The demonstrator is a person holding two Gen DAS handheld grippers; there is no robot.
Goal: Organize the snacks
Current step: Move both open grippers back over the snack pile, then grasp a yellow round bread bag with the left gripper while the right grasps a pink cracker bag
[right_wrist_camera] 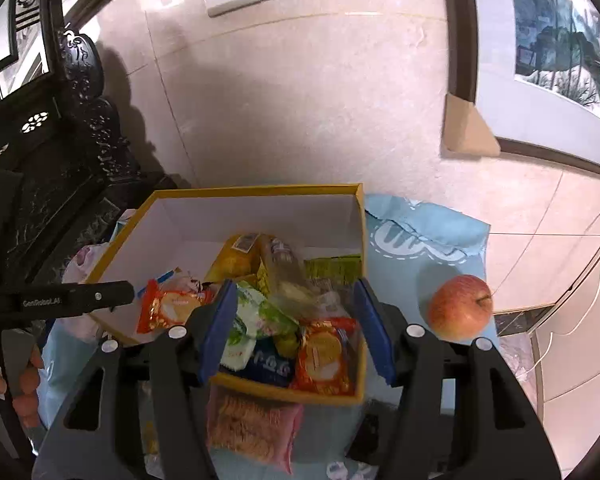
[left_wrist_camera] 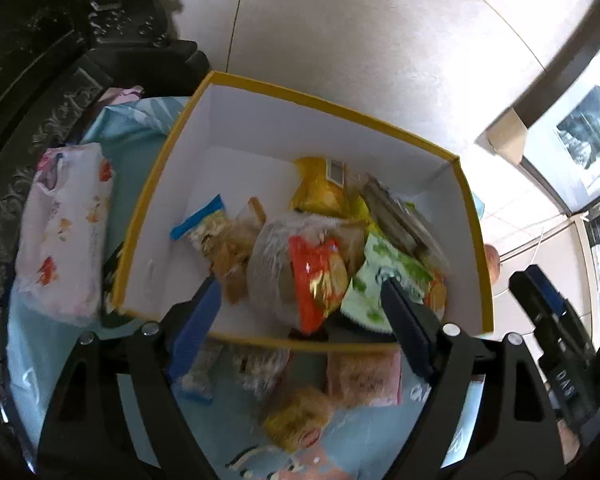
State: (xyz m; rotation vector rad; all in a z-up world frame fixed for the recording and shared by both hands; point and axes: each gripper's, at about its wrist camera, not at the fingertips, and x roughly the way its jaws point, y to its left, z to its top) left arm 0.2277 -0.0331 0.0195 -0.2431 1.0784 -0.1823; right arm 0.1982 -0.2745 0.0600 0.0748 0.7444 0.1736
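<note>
A yellow-rimmed box (left_wrist_camera: 320, 100) with white walls holds a heap of snack packets. My left gripper (left_wrist_camera: 300, 300) hangs open over its near side. An orange-red packet (left_wrist_camera: 318, 280) lies between the blue pads on the heap, and neither pad presses it. A green packet (left_wrist_camera: 380, 276) sits beside it. In the right wrist view my right gripper (right_wrist_camera: 296, 292) stands open above the box (right_wrist_camera: 260, 190), over a green packet (right_wrist_camera: 256, 312) and an orange cracker packet (right_wrist_camera: 324, 360). Nothing is gripped. Loose packets lie in front of the box: a pink one (right_wrist_camera: 252, 428) and a yellow one (left_wrist_camera: 296, 420).
A red apple (right_wrist_camera: 460, 306) rests on the light blue cloth (right_wrist_camera: 420, 240) right of the box. A white patterned tissue pack (left_wrist_camera: 64, 232) lies to its left. Dark carved furniture (right_wrist_camera: 60, 140) stands at the left, a tiled wall behind. A person's hand (right_wrist_camera: 20, 384) holds the left gripper's handle.
</note>
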